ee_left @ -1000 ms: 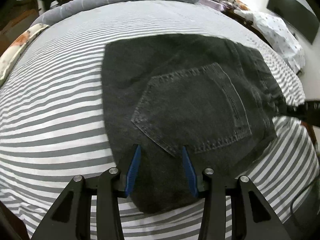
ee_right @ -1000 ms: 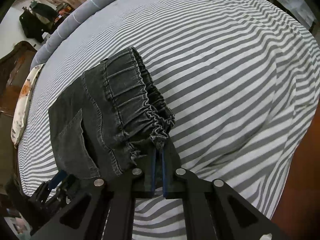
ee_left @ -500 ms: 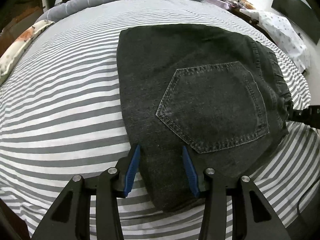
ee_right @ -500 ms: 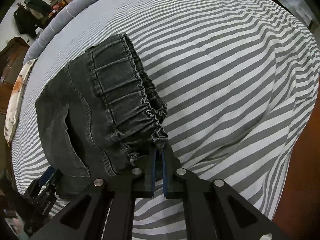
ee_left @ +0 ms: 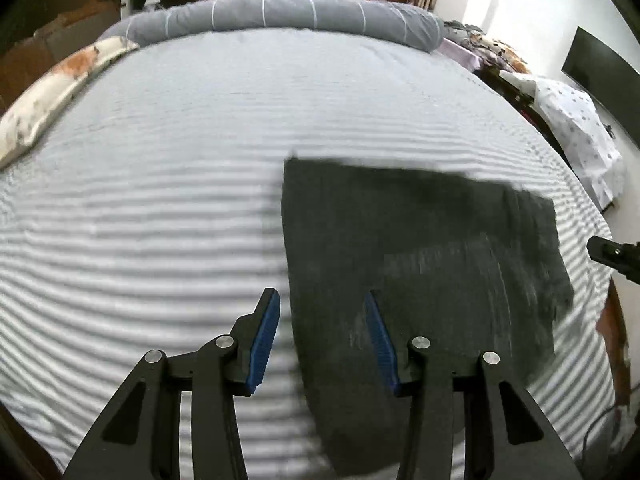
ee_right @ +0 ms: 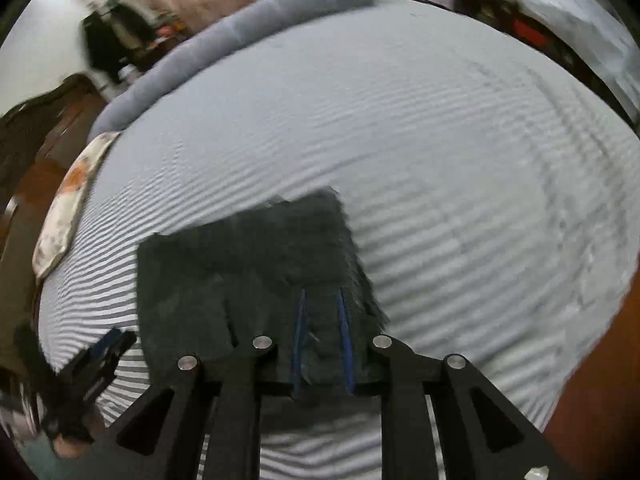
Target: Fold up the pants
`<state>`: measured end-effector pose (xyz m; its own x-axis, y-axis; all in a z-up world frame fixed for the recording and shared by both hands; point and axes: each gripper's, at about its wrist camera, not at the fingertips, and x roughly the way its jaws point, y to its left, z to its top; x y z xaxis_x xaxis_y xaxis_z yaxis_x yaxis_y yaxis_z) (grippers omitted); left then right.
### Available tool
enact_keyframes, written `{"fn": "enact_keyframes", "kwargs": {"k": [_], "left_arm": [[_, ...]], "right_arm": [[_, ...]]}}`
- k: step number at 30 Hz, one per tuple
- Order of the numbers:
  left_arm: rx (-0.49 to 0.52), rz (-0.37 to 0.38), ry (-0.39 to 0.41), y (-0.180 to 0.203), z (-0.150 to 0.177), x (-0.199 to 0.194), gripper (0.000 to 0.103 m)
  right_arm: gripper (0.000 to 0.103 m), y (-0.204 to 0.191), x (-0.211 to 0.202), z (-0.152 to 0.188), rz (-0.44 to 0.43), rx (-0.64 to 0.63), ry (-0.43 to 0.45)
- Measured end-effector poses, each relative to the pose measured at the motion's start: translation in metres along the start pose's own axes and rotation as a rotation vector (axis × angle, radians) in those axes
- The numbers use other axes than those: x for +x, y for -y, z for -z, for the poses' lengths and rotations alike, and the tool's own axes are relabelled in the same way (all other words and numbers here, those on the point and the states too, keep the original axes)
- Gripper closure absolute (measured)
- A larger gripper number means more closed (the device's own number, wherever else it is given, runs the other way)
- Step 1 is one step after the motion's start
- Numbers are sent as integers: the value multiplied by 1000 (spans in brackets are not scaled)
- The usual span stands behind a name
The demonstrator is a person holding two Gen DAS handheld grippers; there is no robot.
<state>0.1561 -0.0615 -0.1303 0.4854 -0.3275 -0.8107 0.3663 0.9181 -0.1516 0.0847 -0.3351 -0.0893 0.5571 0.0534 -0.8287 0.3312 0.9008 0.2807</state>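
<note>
The dark grey denim pants [ee_left: 420, 264] lie folded in a flat rectangle on the striped bed [ee_left: 160, 200]. My left gripper [ee_left: 322, 310] is open and empty, above the pants' left edge. In the right wrist view the pants [ee_right: 248, 264] lie just ahead of my right gripper [ee_right: 322, 300], which is open with nothing between its blue pads; it hovers over the near right corner of the fold. Both views are motion-blurred. The right gripper's tip [ee_left: 612, 254] shows at the right edge of the left wrist view.
A grey bolster [ee_left: 280, 14] lies along the bed's far edge and a floral pillow [ee_left: 52, 88] at the left. Dotted bedding [ee_left: 576, 128] and clutter sit off the right side. A dark screen [ee_left: 604, 76] hangs on the right wall.
My right gripper has let go of the waistband and opened. Both grippers have pulled back and up from the pants, which now lie flat.
</note>
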Motion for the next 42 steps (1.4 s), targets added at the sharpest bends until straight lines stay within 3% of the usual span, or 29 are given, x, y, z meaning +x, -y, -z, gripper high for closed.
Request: {"fn": "enact_keyframes", "kwargs": {"k": [5, 10, 14, 16, 21, 25, 27, 34, 39, 42], "left_arm": [[55, -40, 8, 11, -39, 23, 57], [107, -59, -2, 24, -63, 48, 57], [136, -61, -64, 30, -72, 79, 57], [144, -52, -120, 30, -74, 99, 57], [207, -97, -112, 46, -76, 101, 57], [237, -77, -98, 48, -57, 77, 57], [241, -52, -96, 49, -37, 61, 57], [227, -32, -100, 46, 27, 17, 57], [234, -5, -157, 53, 62, 18, 57], [243, -10, -140, 56, 70, 21, 56]], "right_arm": [[86, -20, 25, -22, 2, -115, -23], [86, -10, 55, -36, 73, -168, -72], [87, 1, 79, -31, 118, -170, -126], [87, 3, 85, -28, 99, -157, -127], [87, 7, 83, -30, 84, -144, -128], [81, 8, 72, -19, 76, -150, -114], [72, 13, 66, -7, 58, -135, -121], [66, 30, 47, 33, 48, -56, -148], [60, 41, 48, 45, 33, -10, -159], [60, 44, 54, 47, 33, -2, -162]]}}
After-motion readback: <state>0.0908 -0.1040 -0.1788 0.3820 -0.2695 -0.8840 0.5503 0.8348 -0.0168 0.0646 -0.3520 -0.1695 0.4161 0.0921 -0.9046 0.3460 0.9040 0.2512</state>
